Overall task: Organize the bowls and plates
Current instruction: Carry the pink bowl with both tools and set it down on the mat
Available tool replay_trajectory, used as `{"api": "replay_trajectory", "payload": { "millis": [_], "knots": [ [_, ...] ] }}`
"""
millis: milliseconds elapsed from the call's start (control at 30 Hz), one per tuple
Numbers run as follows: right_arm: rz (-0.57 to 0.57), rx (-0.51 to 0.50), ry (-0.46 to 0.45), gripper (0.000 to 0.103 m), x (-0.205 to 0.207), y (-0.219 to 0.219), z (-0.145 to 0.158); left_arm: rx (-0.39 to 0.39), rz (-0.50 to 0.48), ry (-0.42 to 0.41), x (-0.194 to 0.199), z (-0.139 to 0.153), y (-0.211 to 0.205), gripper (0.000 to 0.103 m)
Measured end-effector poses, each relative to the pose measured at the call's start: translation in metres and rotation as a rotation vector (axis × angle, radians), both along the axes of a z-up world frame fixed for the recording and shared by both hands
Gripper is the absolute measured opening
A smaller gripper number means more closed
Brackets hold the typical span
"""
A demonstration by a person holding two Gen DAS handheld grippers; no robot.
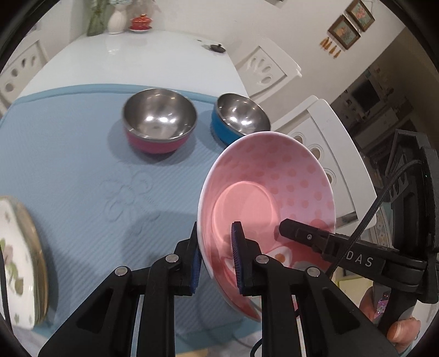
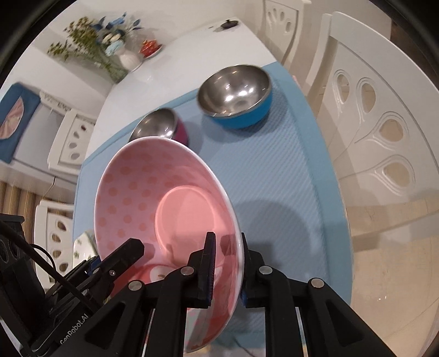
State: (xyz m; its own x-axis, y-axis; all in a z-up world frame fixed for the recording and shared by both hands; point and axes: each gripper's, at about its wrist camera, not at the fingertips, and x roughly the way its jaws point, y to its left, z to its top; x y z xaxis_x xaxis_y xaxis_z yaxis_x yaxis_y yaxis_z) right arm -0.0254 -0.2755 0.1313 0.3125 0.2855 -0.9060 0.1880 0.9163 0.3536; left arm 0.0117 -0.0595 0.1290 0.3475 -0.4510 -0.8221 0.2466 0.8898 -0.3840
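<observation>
1. My left gripper (image 1: 216, 255) is clamped on the near left rim of the pink bowl (image 1: 274, 186): one blue-padded finger (image 1: 237, 255) sits inside the bowl against its wall, and the other lies outside, against its underside.

2. My right gripper (image 2: 226, 272) is clamped on the opposite rim of the same bowl (image 2: 153, 192), with one finger (image 2: 208, 269) inside and the other behind the white outer wall.

3. The bowl's rim runs between each pair of pads, so the bowl hangs between my two grippers, tilted, its pink dotted inside facing both cameras. It is raised above the blue mat (image 1: 82, 164), and its shadow falls on the mat below.

4. In the left wrist view my right gripper's finger (image 1: 301, 232) reaches in over the bowl's far edge; in the right wrist view my left gripper (image 2: 120, 255) shows at the bowl's lower left edge.

5. Beyond the bowl, a steel bowl with a pink outside (image 1: 160, 123) and a steel bowl with a blue outside (image 1: 238, 116) stand upright on the mat, near each other but apart.

6. A stack of flowered plates (image 1: 19, 261) sits at the mat's near left edge, well apart from the steel bowls.

7. The mat covers the near part of a white table (image 1: 142, 55); a vase (image 1: 116, 20) and a small red lidded dish (image 1: 141, 22) stand at its far end, and white chairs (image 1: 326, 153) stand around it.

8. Part of a hand (image 1: 400, 326) shows on the right gripper's handle.
</observation>
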Motion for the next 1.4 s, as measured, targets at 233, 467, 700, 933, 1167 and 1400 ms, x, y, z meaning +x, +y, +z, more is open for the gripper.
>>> {"api": "replay_trajectory", "payload": {
  "millis": [233,467,700,933,1167,1400],
  "knots": [
    [0.069,-0.020,0.045,0.015,-0.017,0.028,-0.012,0.035,0.041,0.028,-0.019,-0.014,0.019,0.016],
    [0.104,-0.003,0.127,0.015,-0.024,0.044,-0.040,0.062,0.074,0.086,-0.032,-0.039,0.031,0.016],
    [0.111,0.009,0.189,0.015,-0.025,0.048,-0.066,0.082,0.082,0.134,-0.039,-0.062,0.034,0.016],
    [0.127,0.018,0.220,0.015,-0.025,0.054,-0.081,0.083,0.087,0.156,-0.039,-0.073,0.037,0.016],
    [0.159,0.012,0.220,0.015,-0.015,0.065,-0.085,0.084,0.101,0.148,-0.035,-0.074,0.047,0.016],
    [0.201,0.017,0.199,0.015,-0.014,0.070,-0.084,0.059,0.124,0.161,-0.040,-0.077,0.064,0.016]
  ]
}}
